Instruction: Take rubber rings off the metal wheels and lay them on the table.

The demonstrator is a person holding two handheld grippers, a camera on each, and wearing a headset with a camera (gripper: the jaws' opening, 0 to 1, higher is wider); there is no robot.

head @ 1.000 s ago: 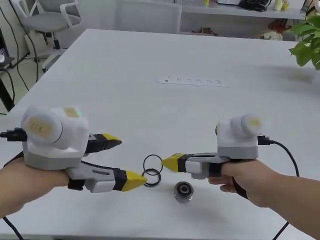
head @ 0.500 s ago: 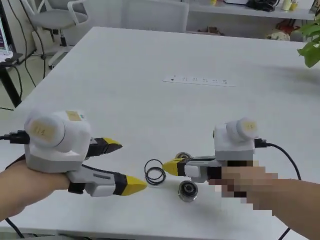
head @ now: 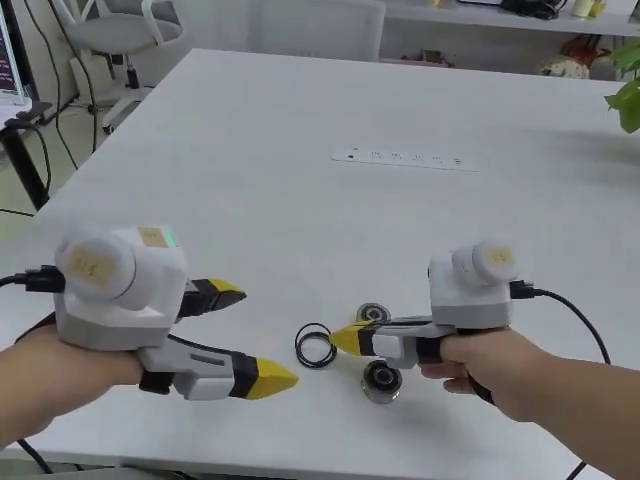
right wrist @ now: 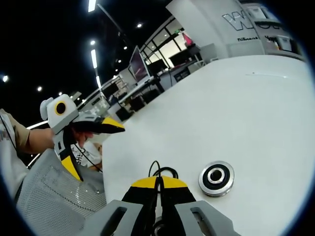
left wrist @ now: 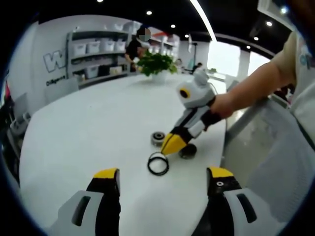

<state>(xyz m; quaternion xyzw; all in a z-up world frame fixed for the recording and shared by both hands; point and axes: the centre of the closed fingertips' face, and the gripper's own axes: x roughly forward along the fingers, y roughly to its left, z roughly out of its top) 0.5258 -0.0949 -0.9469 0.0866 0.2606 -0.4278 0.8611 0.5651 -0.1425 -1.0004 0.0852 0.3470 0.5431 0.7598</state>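
Left gripper (head: 269, 336) backs off: a second ago its lower tip sits at the rings (head: 314, 345), now it is clear of them, jaws wide open with nothing between; in the left gripper view the rings lie just ahead of the gap. Right gripper (head: 342, 339) stays closed, nothing visibly pinched; its tip is just beside the rings, maybe touching, can't tell. The rings look more bunched than before, two loops overlapping, flat on the desk (head: 300, 200) near its front edge. Near wheel (head: 382, 380) sits between the right gripper and that edge; far wheel (head: 373, 313) is just behind the gripper, hidden a second ago. The head view has shifted too, so small moves are unsure. My read: both rings are off and laid down, so the task is likely at its end; can't tell whether any rubber is left on the wheels.
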